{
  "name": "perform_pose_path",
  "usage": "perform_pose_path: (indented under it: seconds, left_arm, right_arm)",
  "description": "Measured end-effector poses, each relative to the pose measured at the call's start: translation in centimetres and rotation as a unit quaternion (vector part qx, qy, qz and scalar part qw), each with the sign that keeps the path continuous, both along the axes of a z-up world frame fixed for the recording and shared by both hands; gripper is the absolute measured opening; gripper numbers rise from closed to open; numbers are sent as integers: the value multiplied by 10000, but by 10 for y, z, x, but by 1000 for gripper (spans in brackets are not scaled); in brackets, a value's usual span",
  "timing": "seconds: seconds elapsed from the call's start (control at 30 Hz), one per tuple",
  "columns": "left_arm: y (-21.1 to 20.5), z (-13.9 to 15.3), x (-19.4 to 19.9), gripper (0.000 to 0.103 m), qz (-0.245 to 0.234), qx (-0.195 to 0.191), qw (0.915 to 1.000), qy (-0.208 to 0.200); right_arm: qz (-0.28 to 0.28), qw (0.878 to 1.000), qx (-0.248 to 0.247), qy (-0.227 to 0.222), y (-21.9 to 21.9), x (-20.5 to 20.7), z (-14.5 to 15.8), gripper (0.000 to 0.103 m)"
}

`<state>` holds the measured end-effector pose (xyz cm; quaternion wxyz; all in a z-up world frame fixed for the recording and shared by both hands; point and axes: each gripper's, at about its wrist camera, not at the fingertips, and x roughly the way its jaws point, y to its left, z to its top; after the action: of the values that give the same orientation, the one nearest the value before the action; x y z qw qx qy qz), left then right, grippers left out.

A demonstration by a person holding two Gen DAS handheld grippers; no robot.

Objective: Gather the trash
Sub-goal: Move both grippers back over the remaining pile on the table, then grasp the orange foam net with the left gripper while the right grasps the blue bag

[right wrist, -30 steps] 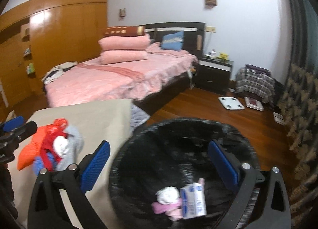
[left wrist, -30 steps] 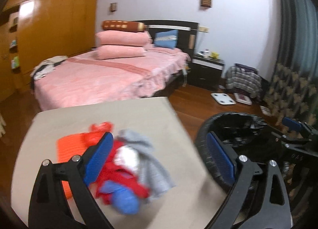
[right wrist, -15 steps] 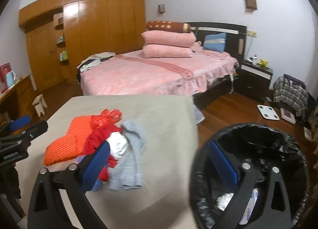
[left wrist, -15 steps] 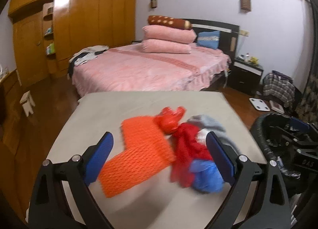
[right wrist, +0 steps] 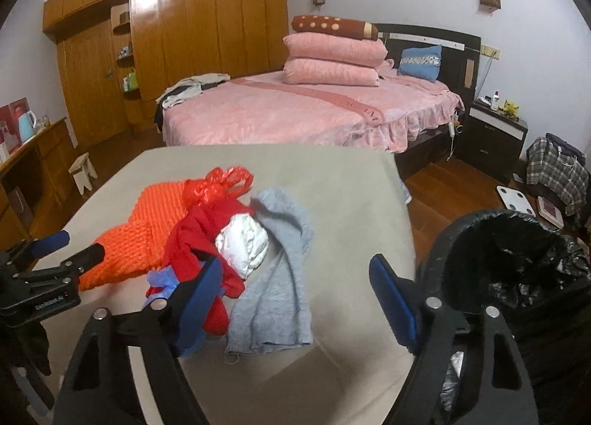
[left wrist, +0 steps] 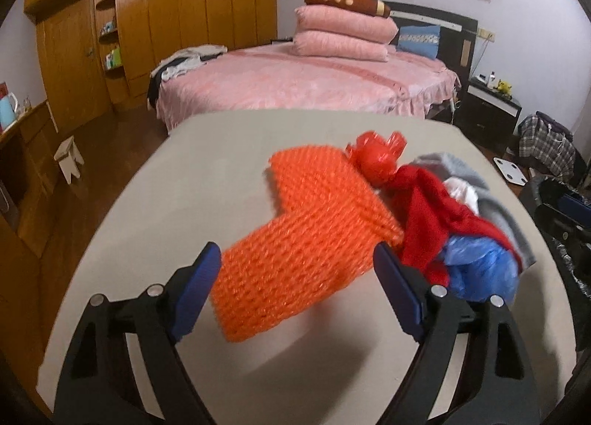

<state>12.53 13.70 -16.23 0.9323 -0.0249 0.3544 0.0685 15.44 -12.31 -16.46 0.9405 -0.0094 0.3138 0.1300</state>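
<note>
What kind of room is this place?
Most likely a home bedroom: a bed with pink pillows, a wooden wardrobe along the wall, and a dark nightstand beside the bed.

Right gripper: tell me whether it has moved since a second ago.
Yes. The right gripper has swung left, off the black-lined bin and over the grey cloth on the table; its jaws are closing, gripping nothing.
</note>
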Motion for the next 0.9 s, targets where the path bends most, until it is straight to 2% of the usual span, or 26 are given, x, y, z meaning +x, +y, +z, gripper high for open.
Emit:
perform_pose_path:
  seconds: [0.17, 0.2, 0.37, 0.43, 0.5, 0.63, 0.9]
  left_arm:
    - [1, -15, 9, 82, -26, -40, 9998, 192]
    - [1, -18, 12, 79, -30, -57, 9997, 249]
    - [2, -28, 19, 51, -105, -258, 9984, 501]
    - [2, -28, 18, 35, -106, -249, 9984, 488]
    - [2, -27, 15, 28, -100, -232, 9987, 447]
    - [-2, -18, 7, 22, -164, -163, 9992, 317]
    - [-2, 4, -15, 20, -91, -240, 9995, 186]
  right_arm:
    - [133, 9998, -133, 14, 12, 1, -7, 78]
    - [161, 9997, -155, 16, 14, 1, -8, 78]
    - [226, 9996, -181, 68, 21, 2, -14, 78]
    - [245, 9995, -184, 72, 22, 2, -14, 78]
    - [260, 9995, -186, 59, 23, 1, -13, 78]
    - [280, 9995, -175, -3, 23, -4, -9, 78]
    - [264, 9996, -57, -63, 23, -19, -1, 77]
